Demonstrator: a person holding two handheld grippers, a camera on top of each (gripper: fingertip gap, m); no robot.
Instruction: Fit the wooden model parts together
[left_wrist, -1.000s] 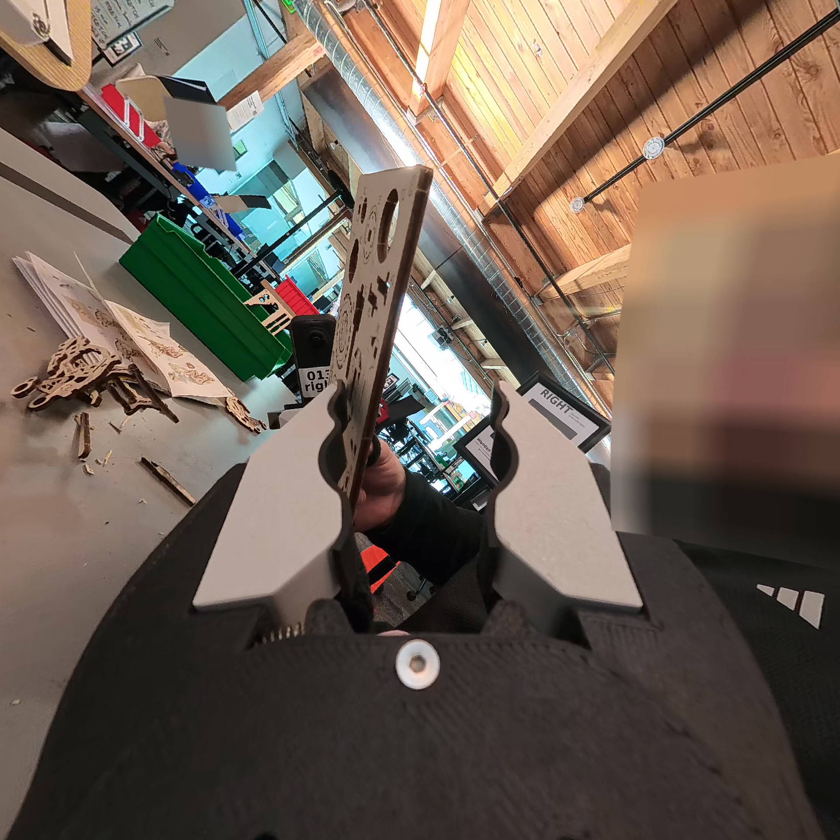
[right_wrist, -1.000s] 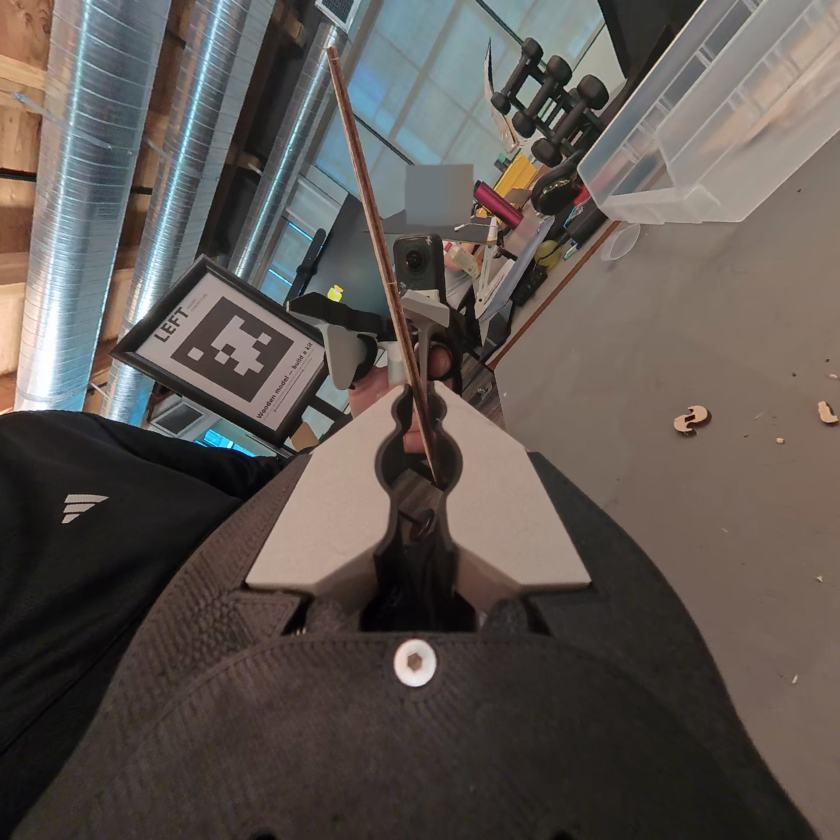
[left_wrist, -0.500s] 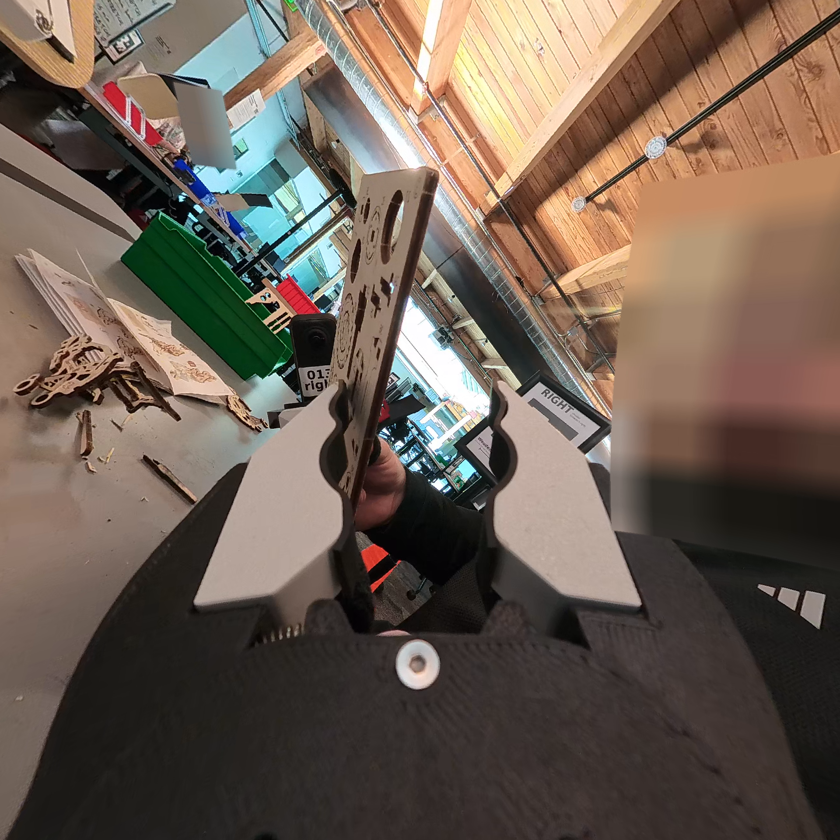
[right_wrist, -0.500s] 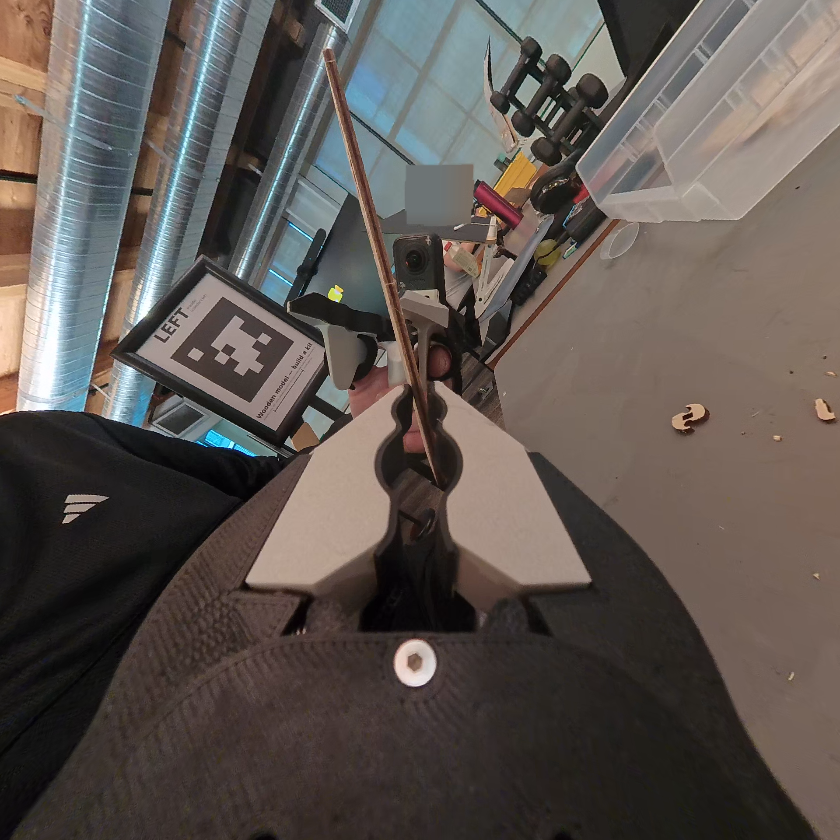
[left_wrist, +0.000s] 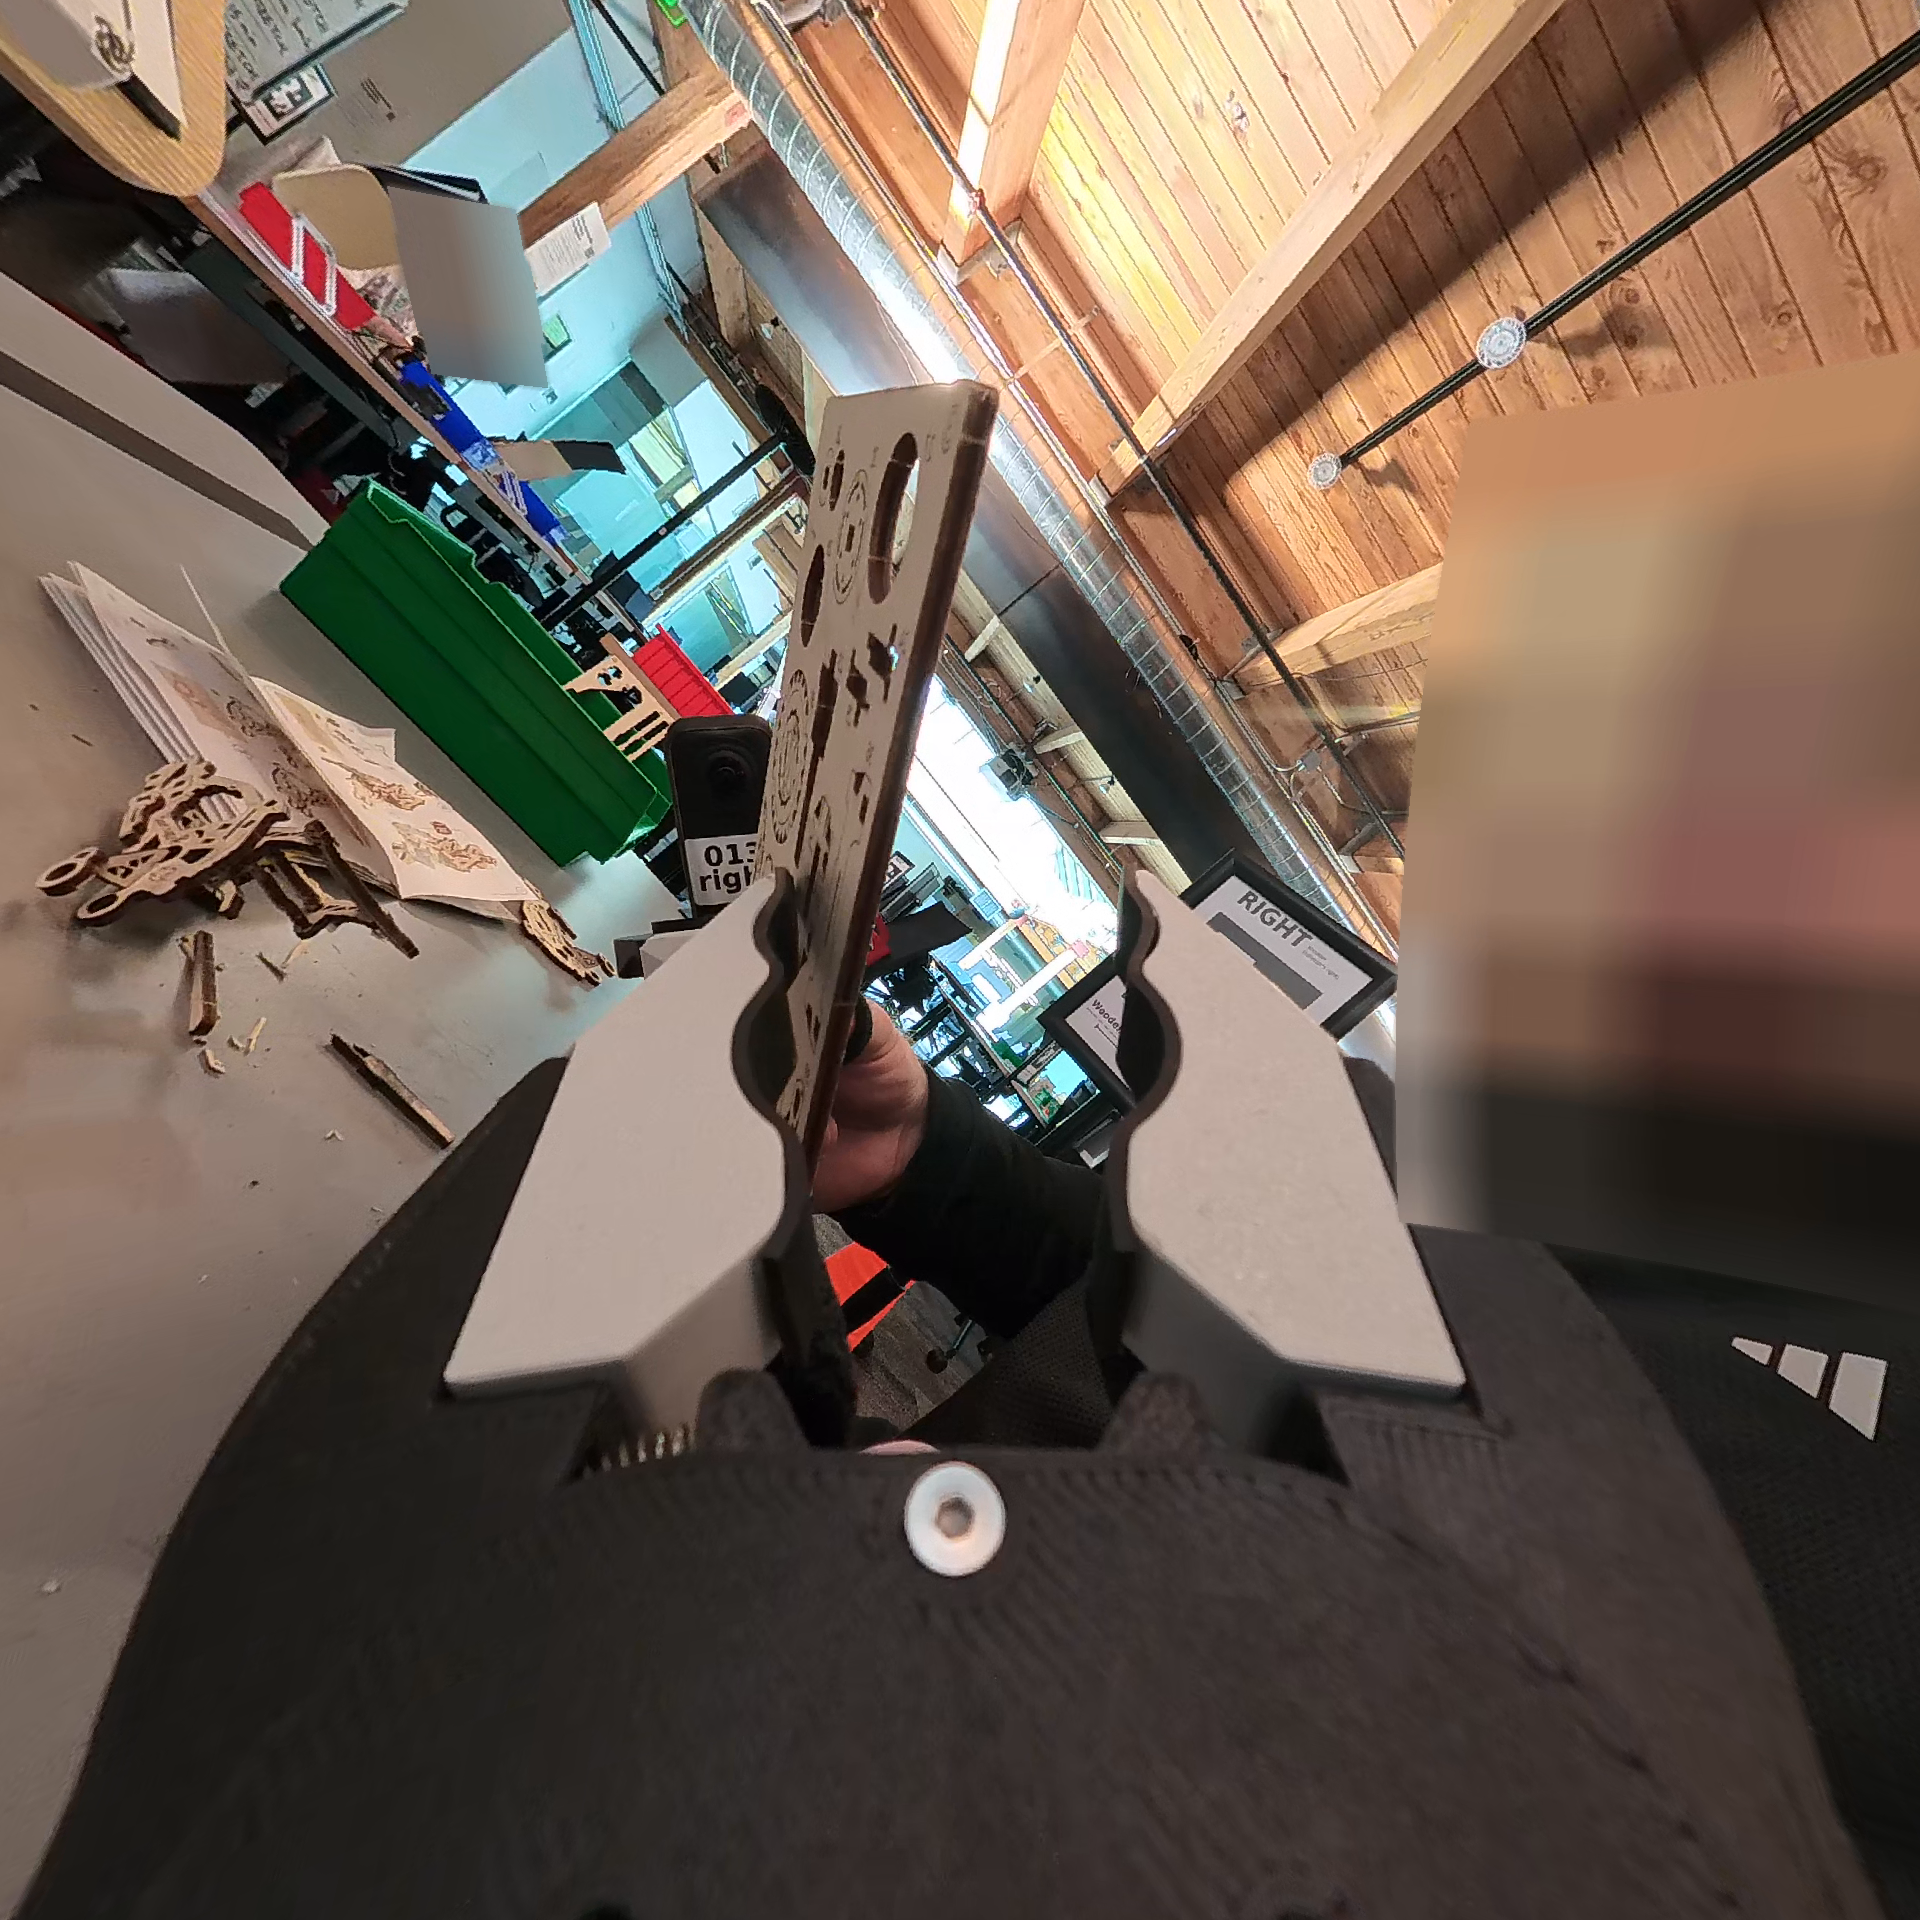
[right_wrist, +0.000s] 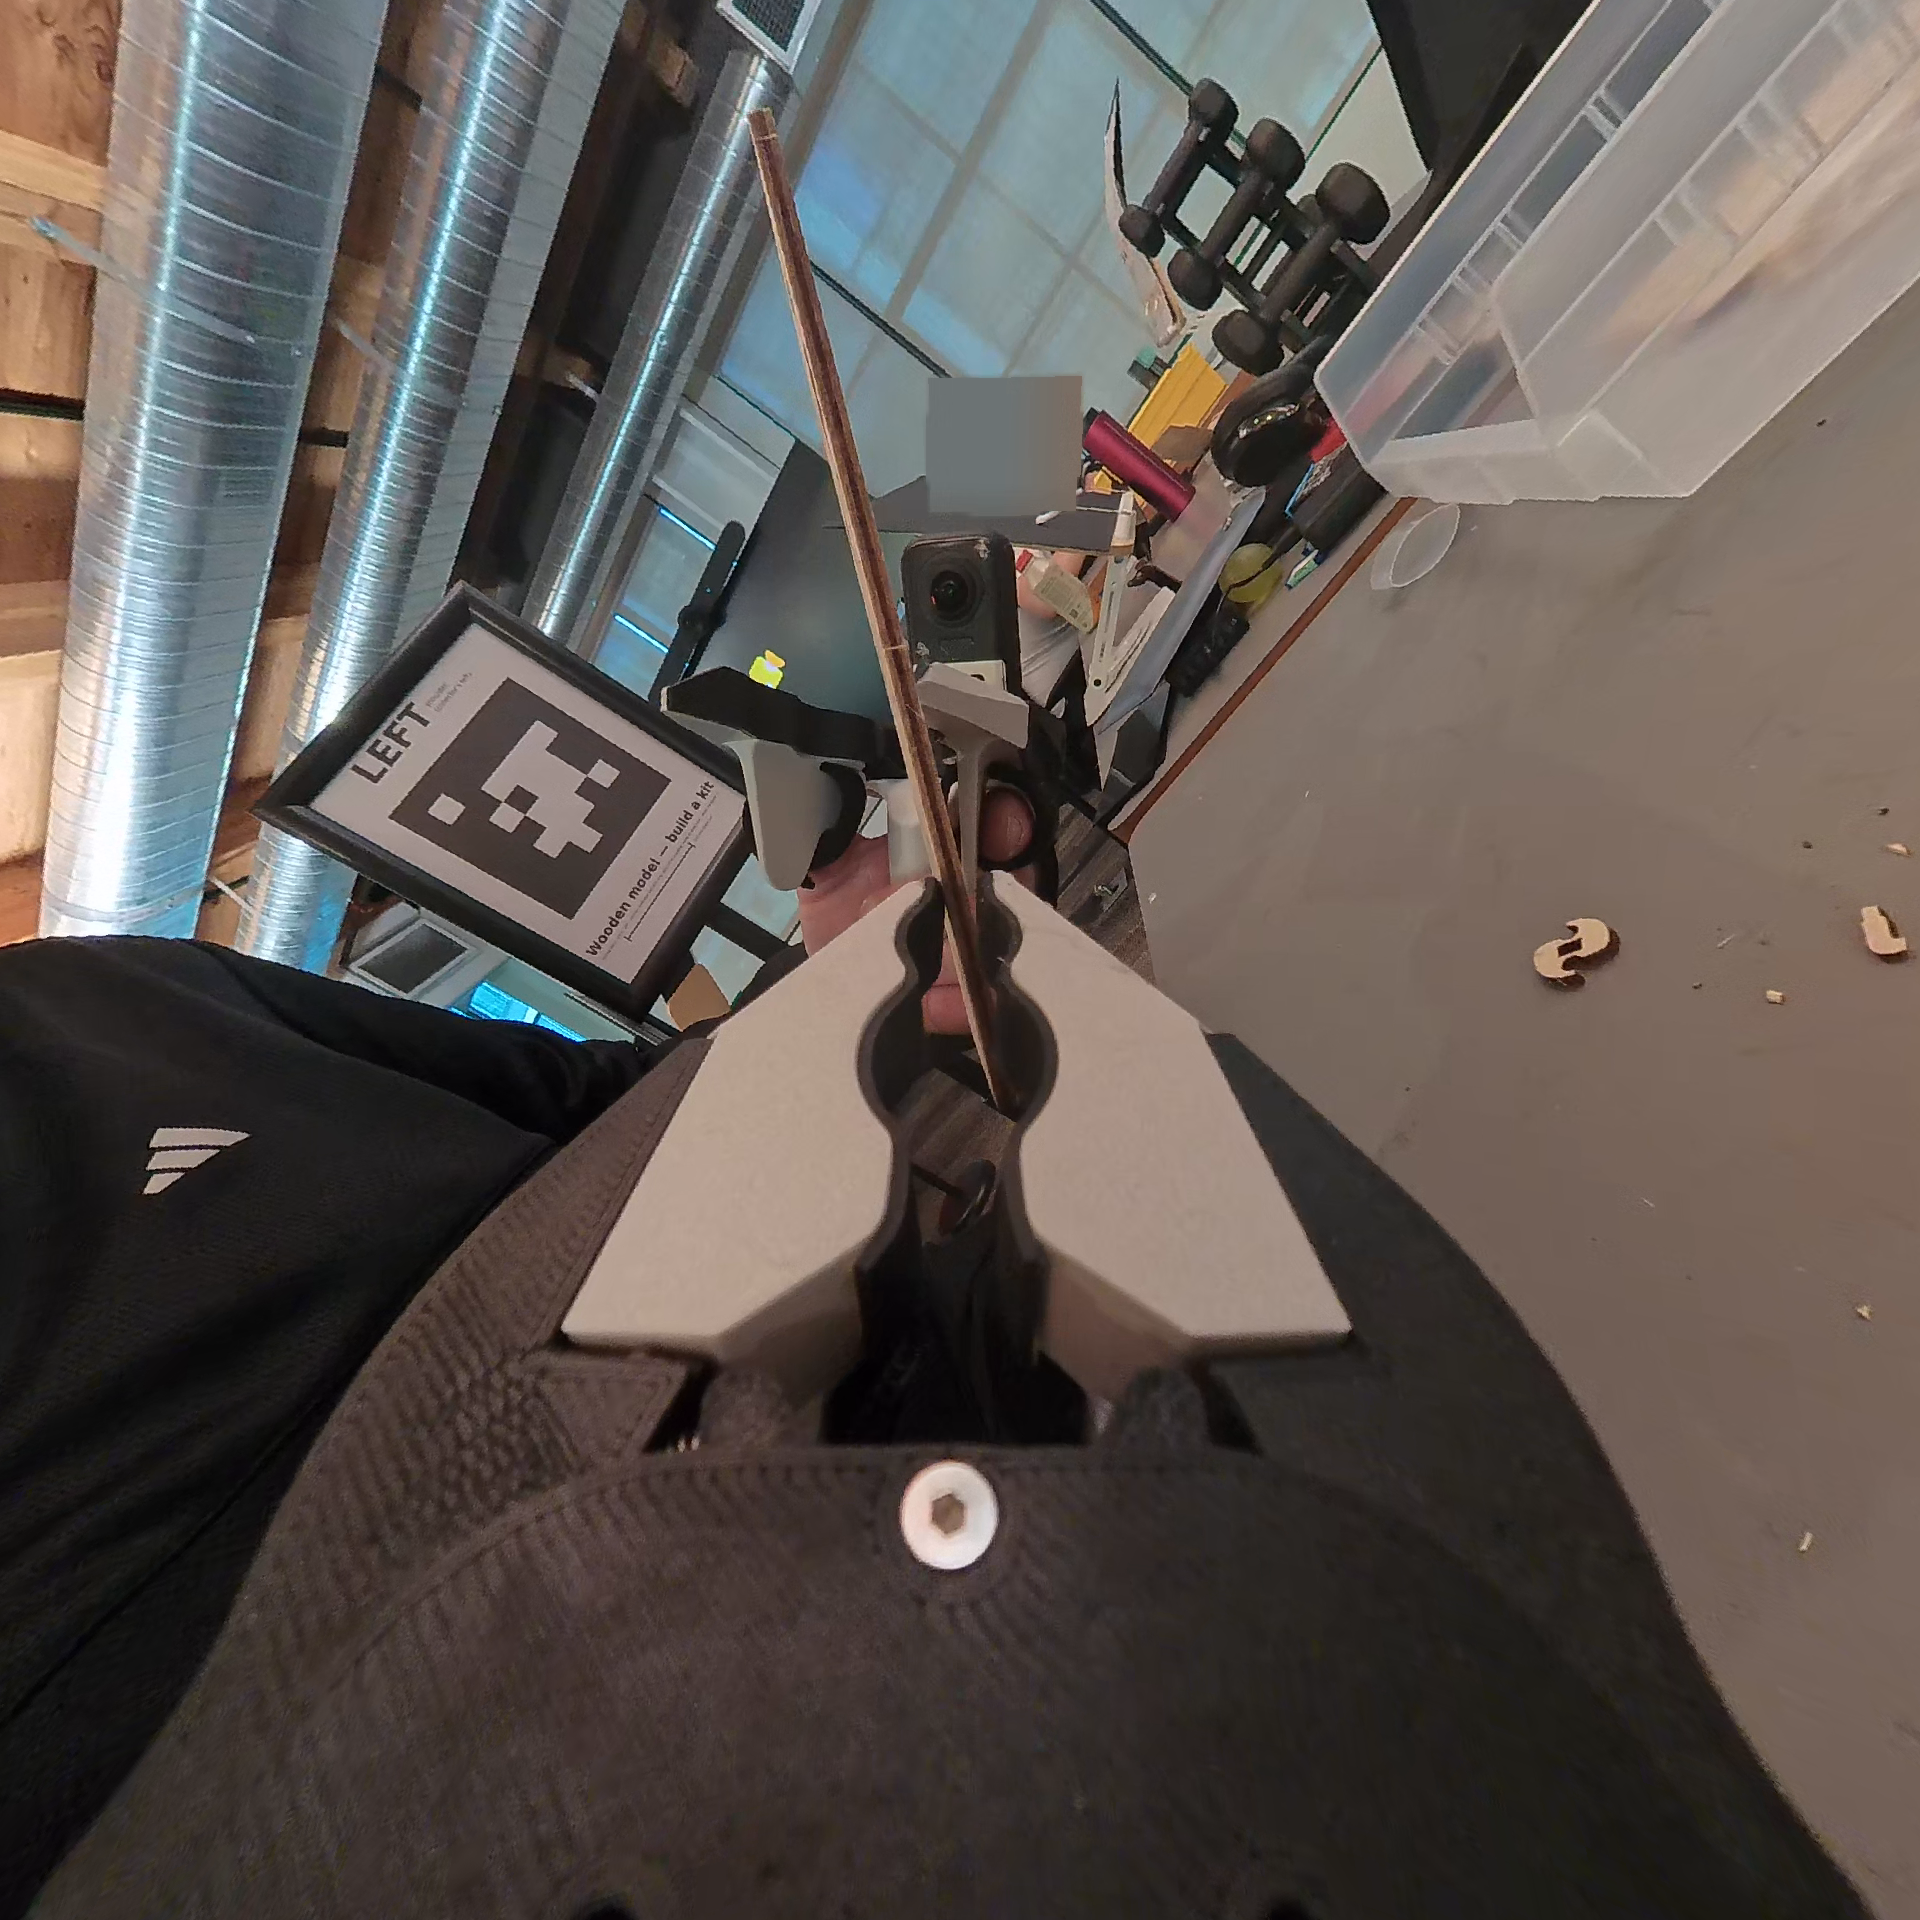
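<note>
Right gripper (right_wrist: 961, 997) clamped on laser-cut plywood sheet (left_wrist: 868, 727), held upright in air above table (left_wrist: 125, 1195). Left gripper (left_wrist: 961, 1029) wide open, sheet against one finger. Risk: thin sheet pivots, slips, snaps.

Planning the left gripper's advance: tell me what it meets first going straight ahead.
Probably the wooden sheet, already inside the open left gripper; farther on, the right gripper shut on it. Depth is unclear.
</note>
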